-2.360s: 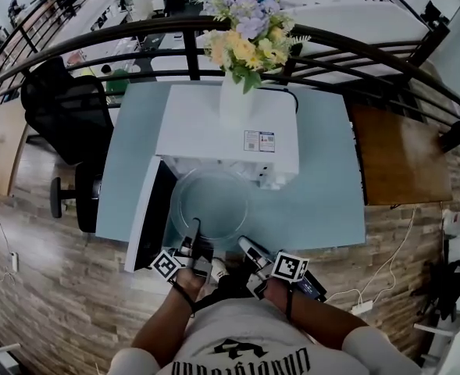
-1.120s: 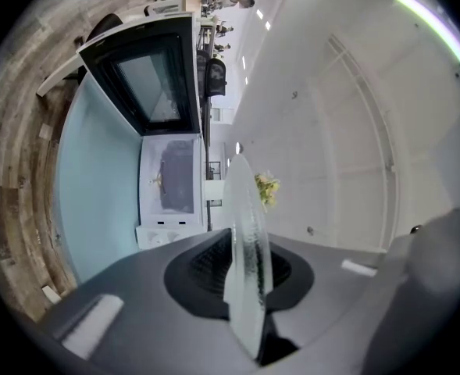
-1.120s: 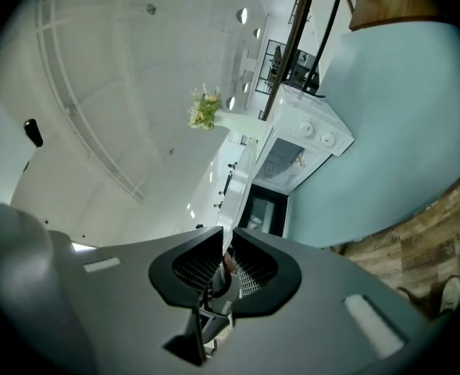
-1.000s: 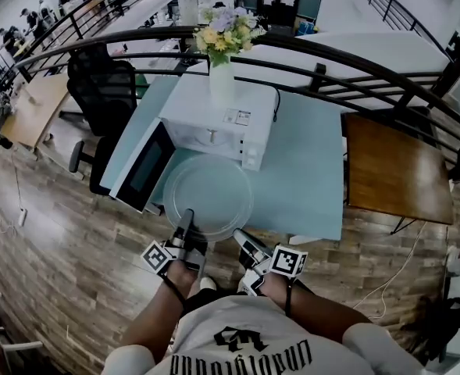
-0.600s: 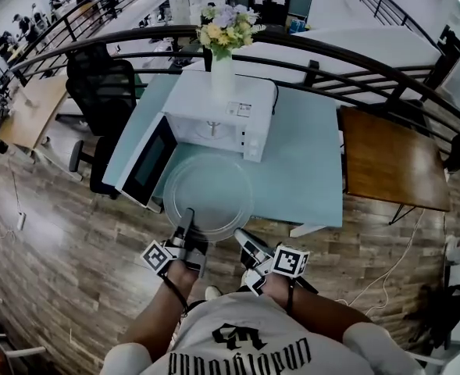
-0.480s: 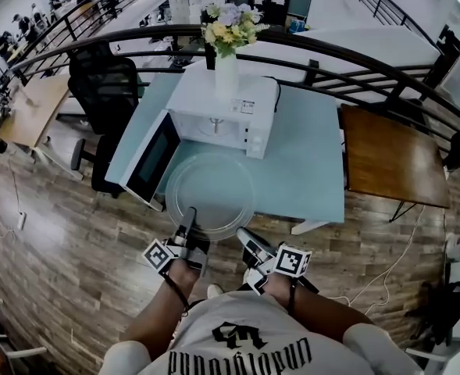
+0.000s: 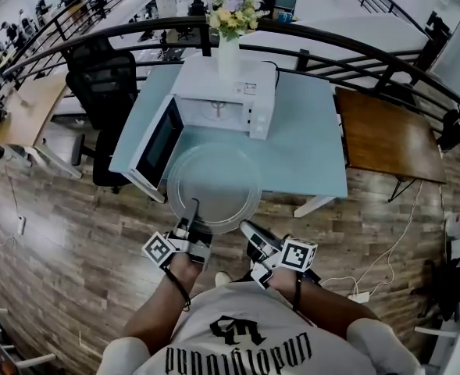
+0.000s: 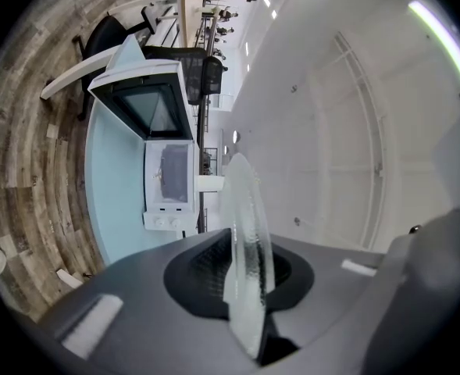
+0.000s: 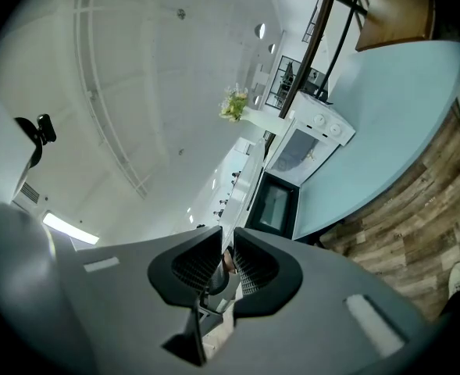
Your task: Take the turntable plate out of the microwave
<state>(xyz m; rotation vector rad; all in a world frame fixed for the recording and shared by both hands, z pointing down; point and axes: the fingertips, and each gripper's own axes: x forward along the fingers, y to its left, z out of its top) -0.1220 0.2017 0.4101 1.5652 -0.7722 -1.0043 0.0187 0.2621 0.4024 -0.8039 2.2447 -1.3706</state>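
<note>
the turntable plate [image 7: 214, 186] hangs level in the air just ahead of both grippers, clear of the microwave [image 7: 228, 100]. the left gripper [image 7: 194, 208] is clamped on its near rim, the glass standing edge-on between the pads [image 8: 206, 268]. the right gripper [image 7: 245, 226] pinches the rim just beside it, jaws drawn almost together. beyond the plate the microwave door [image 7: 156, 143] hangs open over the pale blue table [image 7: 312, 151]. both forearms reach forward, side by side.
</note>
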